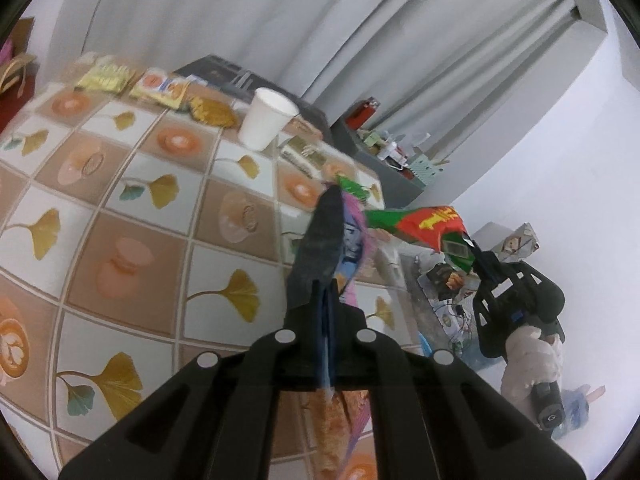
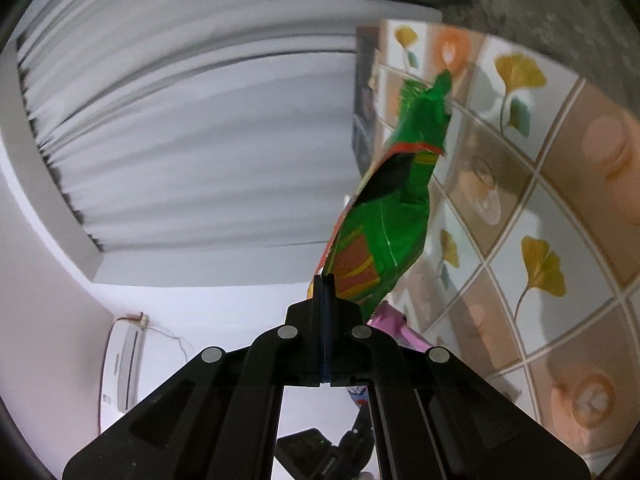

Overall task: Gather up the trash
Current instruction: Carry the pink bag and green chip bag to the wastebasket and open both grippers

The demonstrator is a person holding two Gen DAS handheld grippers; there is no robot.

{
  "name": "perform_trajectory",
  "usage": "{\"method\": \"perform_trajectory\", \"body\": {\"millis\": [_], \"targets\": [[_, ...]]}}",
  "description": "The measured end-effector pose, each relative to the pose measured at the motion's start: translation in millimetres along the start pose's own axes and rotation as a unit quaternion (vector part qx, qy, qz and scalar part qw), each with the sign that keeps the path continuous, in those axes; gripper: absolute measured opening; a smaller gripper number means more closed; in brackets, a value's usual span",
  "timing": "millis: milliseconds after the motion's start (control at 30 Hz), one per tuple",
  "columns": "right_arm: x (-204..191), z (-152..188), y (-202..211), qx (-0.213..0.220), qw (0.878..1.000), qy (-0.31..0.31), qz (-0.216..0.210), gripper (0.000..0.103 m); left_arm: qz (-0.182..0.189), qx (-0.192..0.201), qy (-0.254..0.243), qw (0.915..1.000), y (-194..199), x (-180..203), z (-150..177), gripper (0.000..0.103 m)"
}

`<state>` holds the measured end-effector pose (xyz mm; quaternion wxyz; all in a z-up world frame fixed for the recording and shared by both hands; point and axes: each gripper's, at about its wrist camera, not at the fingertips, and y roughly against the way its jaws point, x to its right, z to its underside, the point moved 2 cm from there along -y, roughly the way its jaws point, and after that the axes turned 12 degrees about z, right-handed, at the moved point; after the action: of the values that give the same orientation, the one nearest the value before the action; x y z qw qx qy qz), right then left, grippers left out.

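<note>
Two tools are seen, each clamped on one wrapper. On the far left of the table, which is covered by a glossy cloth printed with ginkgo leaves and coffee cups, three flat yellow snack packets are laid in a row. Just right of them one white paper cup is stood upright, conical in shape. Nearer, at the table's right edge, the left tool is closed on a thin, crinkled pink-and-purple wrapper, which is pinched between its dark fingers. Further right, off the table's edge, a shiny green-and-red foil wrapper is held in the air by the right tool, whose fingers are pressed together on one end; the wrapper is creased and twisted along its length.
</note>
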<state>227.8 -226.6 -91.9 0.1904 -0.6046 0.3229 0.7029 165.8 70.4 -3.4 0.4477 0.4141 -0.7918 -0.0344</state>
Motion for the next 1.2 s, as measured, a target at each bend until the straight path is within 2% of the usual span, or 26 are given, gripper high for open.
{"method": "perform_trajectory", "body": {"millis": [167,333,533,667,833,933,1100,1200], "targets": [[-8,-3,34,0.035,0.999,0.01,-0.024,0.0,0.014,-0.008,-0.03,0.9994,-4,32,0,0.001],[2,-12,96,0.089,0.995,0.01,-0.038,0.0,0.042,-0.03,-0.066,0.9965,-27,77,2,0.001],[25,-28,197,0.187,0.982,0.008,-0.014,0.0,0.094,-0.07,-0.115,0.9864,-79,144,4,0.001],[48,-38,261,0.252,0.968,0.002,0.019,0.0,0.125,-0.111,-0.162,0.9726,-136,202,13,0.001],[88,-49,298,0.294,0.954,-0.025,0.057,0.0,0.133,-0.177,-0.21,0.9522,-222,254,40,0.001],[118,-64,305,0.302,0.947,-0.042,0.098,0.0,0.123,-0.221,-0.24,0.9373,-280,277,65,0.001],[167,-92,307,0.295,0.932,-0.062,0.201,0.0,0.082,-0.294,-0.279,0.9105,-383,294,113,0.002],[190,-120,281,0.27,0.923,-0.063,0.265,0.0,0.058,-0.32,-0.298,0.8976,-432,293,132,0.002]]}}
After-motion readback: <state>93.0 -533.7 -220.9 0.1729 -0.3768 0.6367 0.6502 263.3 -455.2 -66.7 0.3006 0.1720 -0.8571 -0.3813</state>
